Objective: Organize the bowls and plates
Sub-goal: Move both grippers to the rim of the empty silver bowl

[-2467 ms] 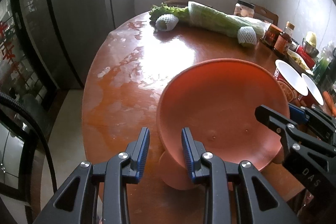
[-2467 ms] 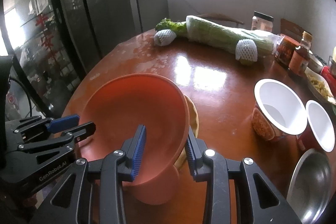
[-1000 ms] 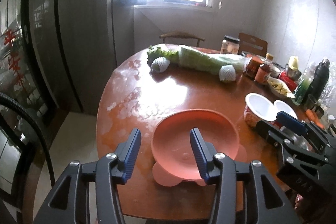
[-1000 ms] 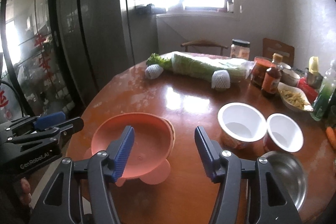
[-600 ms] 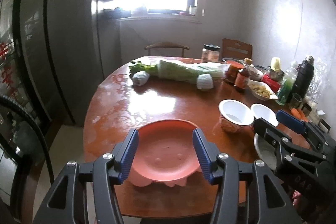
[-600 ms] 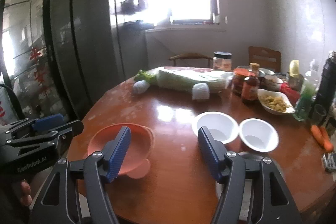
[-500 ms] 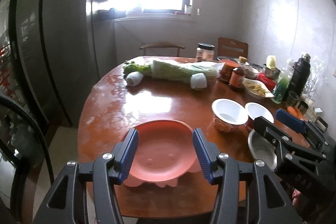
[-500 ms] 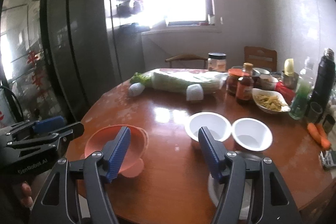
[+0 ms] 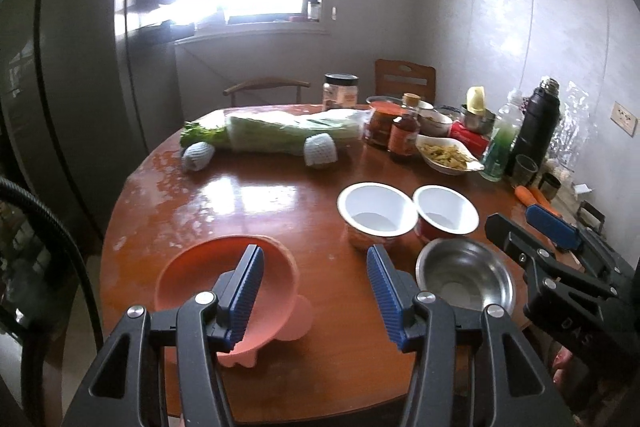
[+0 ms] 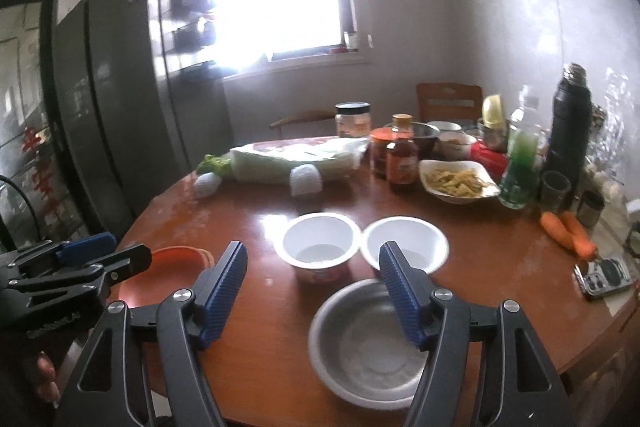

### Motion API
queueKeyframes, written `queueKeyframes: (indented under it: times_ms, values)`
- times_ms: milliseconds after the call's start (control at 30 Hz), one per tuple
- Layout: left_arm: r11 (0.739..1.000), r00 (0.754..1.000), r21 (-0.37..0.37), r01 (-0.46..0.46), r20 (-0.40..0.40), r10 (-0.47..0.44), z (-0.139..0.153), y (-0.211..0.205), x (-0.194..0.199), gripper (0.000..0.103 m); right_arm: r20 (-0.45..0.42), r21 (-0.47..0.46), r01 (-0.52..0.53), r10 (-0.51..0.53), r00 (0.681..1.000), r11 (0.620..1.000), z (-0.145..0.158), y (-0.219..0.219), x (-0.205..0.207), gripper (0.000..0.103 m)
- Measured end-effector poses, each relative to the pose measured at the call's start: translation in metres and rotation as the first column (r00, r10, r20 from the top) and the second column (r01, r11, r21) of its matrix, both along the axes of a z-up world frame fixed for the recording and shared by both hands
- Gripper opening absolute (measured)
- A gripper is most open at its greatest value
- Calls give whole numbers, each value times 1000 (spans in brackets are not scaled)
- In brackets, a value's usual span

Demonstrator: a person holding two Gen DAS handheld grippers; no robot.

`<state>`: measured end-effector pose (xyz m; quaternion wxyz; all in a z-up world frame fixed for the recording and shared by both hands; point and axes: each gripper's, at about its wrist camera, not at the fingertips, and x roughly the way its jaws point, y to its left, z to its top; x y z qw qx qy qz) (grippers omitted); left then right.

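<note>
An orange plate [image 9: 208, 275] lies flat near the table's front left edge; it also shows in the right wrist view [image 10: 168, 263]. Two white-lined paper bowls [image 9: 376, 211] [image 9: 446, 213] stand side by side mid-table, and a steel bowl [image 9: 466, 277] sits just in front of them. In the right wrist view the paper bowls [image 10: 318, 245] [image 10: 406, 241] and steel bowl [image 10: 370, 343] are straight ahead. My left gripper [image 9: 316, 291] is open and empty, held above the table's front edge. My right gripper [image 10: 314, 291] is open and empty above the steel bowl.
A wrapped cabbage [image 9: 280, 133] lies across the far side of the round wooden table [image 9: 240, 195]. Jars, sauce bottles, a dish of food [image 9: 448, 157], a green bottle, a black flask [image 9: 534, 127] and carrots [image 10: 568, 229] crowd the right side. A fridge stands left.
Both grippers have let go of the orange plate, opened wide, and pulled back and up from the table. The plate now lies flat and the view has widened rightward.
</note>
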<state>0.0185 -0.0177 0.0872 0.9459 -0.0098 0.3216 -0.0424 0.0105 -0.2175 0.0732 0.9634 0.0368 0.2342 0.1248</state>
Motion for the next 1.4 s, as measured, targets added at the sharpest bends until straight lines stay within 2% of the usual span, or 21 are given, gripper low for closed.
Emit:
queueKeyframes:
  times_ms: [267, 567, 1200, 1400]
  values:
    - [998, 998, 10, 54, -26, -54, -7, -32, 15, 54, -15, 28, 72, -72, 997, 997, -9, -39, 2, 70]
    - [993, 990, 23, 119, -84, -117, -30, -74, 37, 54, -65, 33, 152, -150, 987, 988, -27, -83, 11, 70]
    - [984, 961, 38, 174, -225, -161, -91, -116, 71, 54, -229, 10, 129, -124, 966, 992, -92, -99, 41, 71]
    - [982, 948, 21, 186, -268, -173, -107, -121, 78, 54, -269, 17, 128, -119, 956, 992, -108, -102, 48, 71]
